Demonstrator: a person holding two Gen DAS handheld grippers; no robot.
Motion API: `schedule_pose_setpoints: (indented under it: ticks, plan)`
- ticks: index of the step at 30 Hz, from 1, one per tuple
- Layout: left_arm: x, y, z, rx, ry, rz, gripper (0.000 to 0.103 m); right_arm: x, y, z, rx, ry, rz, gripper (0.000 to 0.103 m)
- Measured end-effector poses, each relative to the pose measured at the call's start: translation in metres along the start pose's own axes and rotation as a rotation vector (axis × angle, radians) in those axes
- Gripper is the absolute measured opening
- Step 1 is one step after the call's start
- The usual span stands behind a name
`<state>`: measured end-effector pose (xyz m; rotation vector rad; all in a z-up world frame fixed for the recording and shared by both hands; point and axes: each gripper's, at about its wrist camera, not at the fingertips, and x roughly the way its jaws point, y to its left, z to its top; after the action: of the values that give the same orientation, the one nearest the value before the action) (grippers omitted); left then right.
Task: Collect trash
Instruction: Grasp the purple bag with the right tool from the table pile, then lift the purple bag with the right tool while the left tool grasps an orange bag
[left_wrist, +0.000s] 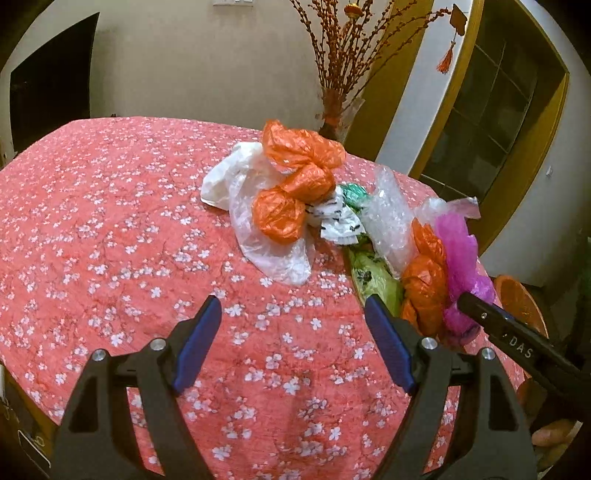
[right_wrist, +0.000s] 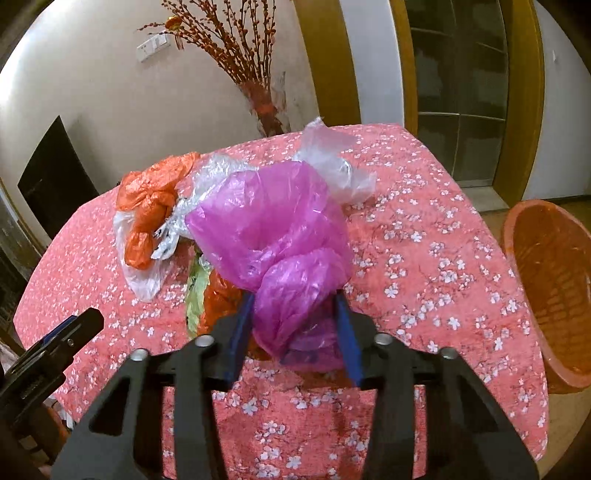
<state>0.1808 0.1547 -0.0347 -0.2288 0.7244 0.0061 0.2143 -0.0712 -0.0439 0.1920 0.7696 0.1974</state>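
**Right Gripper on Magenta Bag; Basket at Three O'Clock**

Pink floral tablecloth (right_wrist: 424, 229) covers the work surface. In the right wrist view, the right gripper (right_wrist: 295, 332) is clamped on the magenta plastic bag (right_wrist: 273, 229), whose bulk extends toward twelve o'clock. The orange basket (right_wrist: 546, 280) stands off the table edge at three o'clock, nearer this hand. The left gripper (left_wrist: 291, 343) hangs angled downward, jaws apart and empty; the remaining trash pile (left_wrist: 291, 195) lies at twelve to one o'clock.
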Motion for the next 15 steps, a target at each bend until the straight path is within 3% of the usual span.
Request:
schedule_pose_setpoints:
  ticks: [4,15]
  plan:
    - [0.006,-0.008,-0.003,0.009,0.016,-0.013,0.078,-0.008,-0.005,-0.002,0.004,-0.008,0.006,0.031]
    - [0.020,-0.047,-0.012,0.067,0.053,-0.062,0.078,-0.048,-0.023,-0.004,0.013,-0.082,0.048,0.031]
